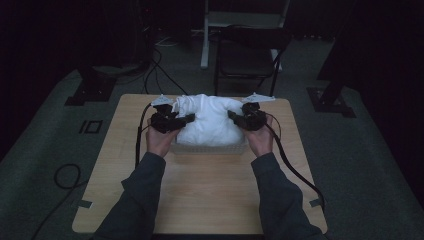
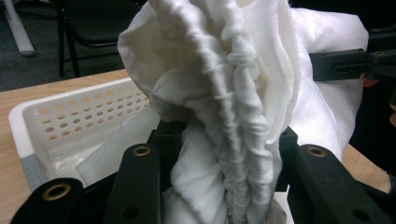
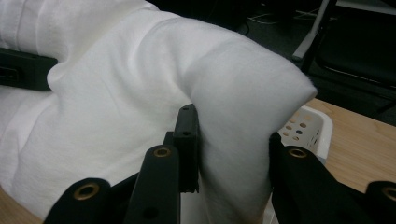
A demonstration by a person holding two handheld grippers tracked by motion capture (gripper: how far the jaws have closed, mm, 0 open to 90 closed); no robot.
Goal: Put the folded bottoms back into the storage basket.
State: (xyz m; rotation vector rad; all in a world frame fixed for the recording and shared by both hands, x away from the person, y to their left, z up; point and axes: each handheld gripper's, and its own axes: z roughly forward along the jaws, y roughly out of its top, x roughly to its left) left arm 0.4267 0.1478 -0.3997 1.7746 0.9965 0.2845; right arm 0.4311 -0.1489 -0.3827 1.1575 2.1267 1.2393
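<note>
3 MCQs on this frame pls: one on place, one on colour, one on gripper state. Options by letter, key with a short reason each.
1. Where is the white cloth?
A. Bunched over the perforated basket
B. Spread flat on the bare table
C. Draped on the chair

2. What colour is the basket?
A. Black
B. White
C. Blue

3. What are the two grippers doing?
A. Both open above the cloth
B. One grips, one rests on the table
C. Each is clamped on a fold of the cloth

Key:
1 A: the cloth heaps up out of the basket on the wooden table.
2 B: its holed wall is white in the left gripper view.
3 C: the left gripper pinches gathered pleats; the right gripper pinches a smooth fold.
</note>
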